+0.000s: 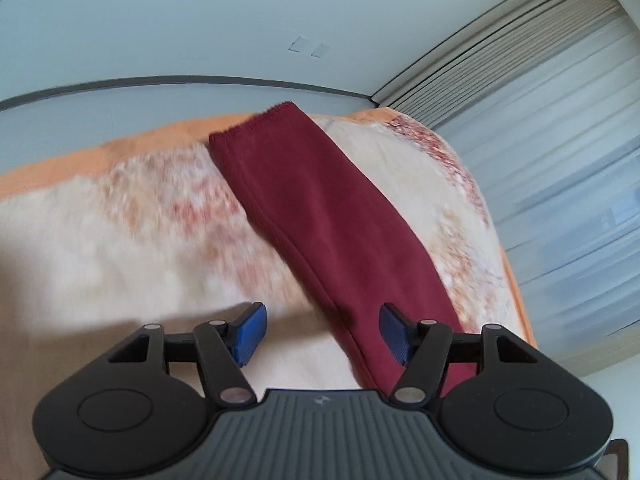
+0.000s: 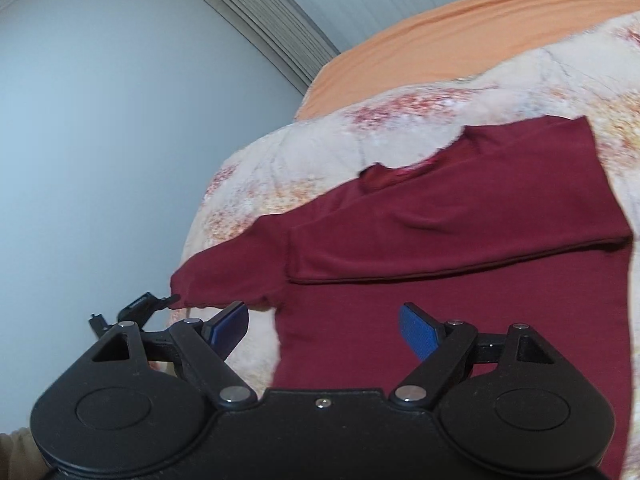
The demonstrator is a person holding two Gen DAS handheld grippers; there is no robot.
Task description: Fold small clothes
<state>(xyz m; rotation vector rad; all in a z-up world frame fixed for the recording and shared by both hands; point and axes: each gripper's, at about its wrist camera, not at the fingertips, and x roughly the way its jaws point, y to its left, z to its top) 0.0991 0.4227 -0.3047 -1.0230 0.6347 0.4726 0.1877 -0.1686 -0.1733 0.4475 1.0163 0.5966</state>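
A dark red long-sleeved top (image 2: 460,248) lies flat on the floral bedspread (image 2: 320,148), with one side folded over its body. Its sleeve (image 2: 228,276) reaches left to the bed's edge. In the left wrist view the same sleeve (image 1: 316,216) runs from the far cuff down under the gripper. My left gripper (image 1: 323,334) is open just above the sleeve, and its blue pads (image 1: 252,334) press on nothing. My right gripper (image 2: 324,332) is open wide over the top's lower body with nothing between its jaws. A black part of the left gripper (image 2: 140,306) shows beside the cuff.
An orange sheet (image 2: 460,28) covers the bed beyond the bedspread. A pale wall (image 2: 100,120) and pleated grey curtains (image 1: 560,100) stand close behind the bed. The bed's edge (image 1: 516,288) drops off right of the sleeve.
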